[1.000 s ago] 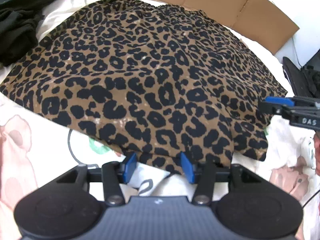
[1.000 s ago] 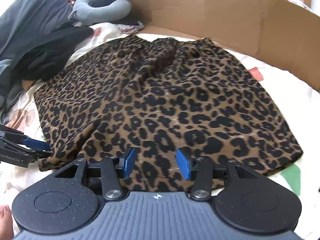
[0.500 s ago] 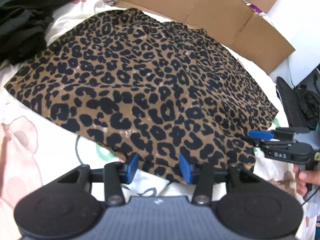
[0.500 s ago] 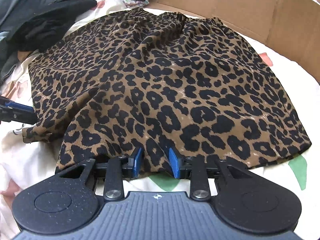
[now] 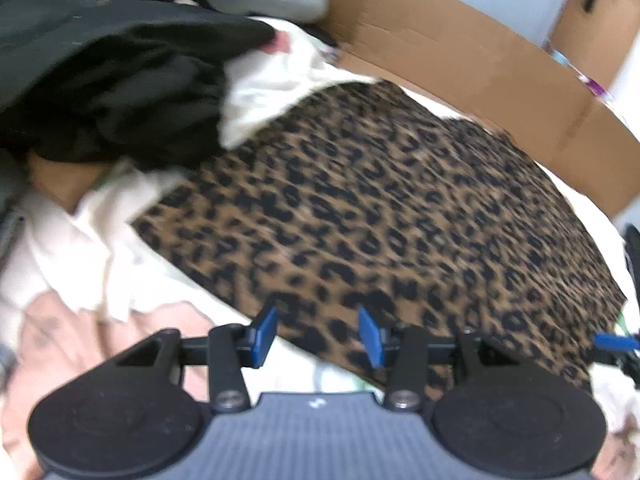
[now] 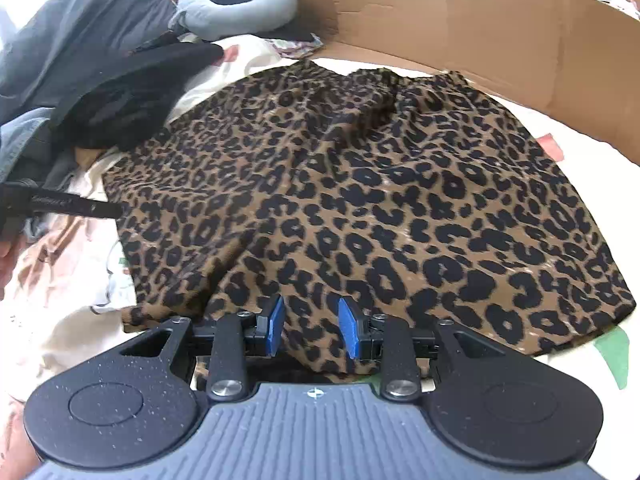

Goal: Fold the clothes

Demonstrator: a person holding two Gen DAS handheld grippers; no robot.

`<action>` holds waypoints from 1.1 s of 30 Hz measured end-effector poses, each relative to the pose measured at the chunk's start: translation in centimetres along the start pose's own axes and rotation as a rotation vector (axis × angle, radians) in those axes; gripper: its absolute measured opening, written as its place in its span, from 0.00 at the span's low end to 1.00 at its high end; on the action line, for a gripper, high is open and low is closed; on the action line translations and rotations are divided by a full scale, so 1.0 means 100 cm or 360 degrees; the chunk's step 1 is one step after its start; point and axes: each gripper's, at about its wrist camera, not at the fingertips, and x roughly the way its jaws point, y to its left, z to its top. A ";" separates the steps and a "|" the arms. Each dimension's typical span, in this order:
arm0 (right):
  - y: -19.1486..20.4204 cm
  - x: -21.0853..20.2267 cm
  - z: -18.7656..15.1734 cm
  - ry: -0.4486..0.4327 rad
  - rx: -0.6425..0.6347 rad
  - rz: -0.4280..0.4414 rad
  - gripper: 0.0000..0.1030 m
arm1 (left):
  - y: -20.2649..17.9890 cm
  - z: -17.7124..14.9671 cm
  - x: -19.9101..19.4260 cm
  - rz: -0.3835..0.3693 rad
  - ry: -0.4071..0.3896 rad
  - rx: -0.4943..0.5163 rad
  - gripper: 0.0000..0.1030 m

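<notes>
Two claws work at the near hem of a leopard-print garment point(image 6: 360, 184) that lies spread flat on a pale printed bedsheet point(image 6: 60, 300), its gathered waistband end pointing away toward a brown cardboard wall point(image 6: 460, 12).

The right claw point(image 6: 311, 326) sits at the near edge of the garment, its blue pads point(image 6: 275, 325) parted with a fold of the leopard fabric rising between them; the pads do not press on the cloth, so this claw is released.

The left claw point(image 5: 316, 334) hovers over the hem at the garment's left near corner, its blue pads point(image 5: 264, 334) spread wide with nothing pinched between them, also released. The left wrist view is blurred. In the right wrist view the left claw point(image 6: 116, 211) shows as a dark arm reaching to the garment's left edge; whether it touches the cloth I cannot tell.

A heap of black clothing point(image 6: 132, 92) lies beside the garment's far left side, with grey-blue fabric point(image 6: 80, 32) piled behind it. The tip of the right claw point(image 5: 614, 342) peeks in at the right edge of the left wrist view, by the hem.
</notes>
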 end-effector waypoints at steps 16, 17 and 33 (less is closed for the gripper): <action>0.024 0.021 -0.023 0.0201 -0.0060 0.0087 0.28 | 0.068 0.022 0.011 0.0288 -0.0157 -0.0153 0.47; 0.024 0.021 -0.024 0.0212 -0.0060 0.0090 0.28 | 0.069 0.023 0.013 0.0291 -0.0167 -0.0135 0.47; 0.026 0.026 -0.033 0.0253 -0.0092 0.0093 0.28 | 0.084 0.032 0.041 0.0339 -0.0223 0.0074 0.47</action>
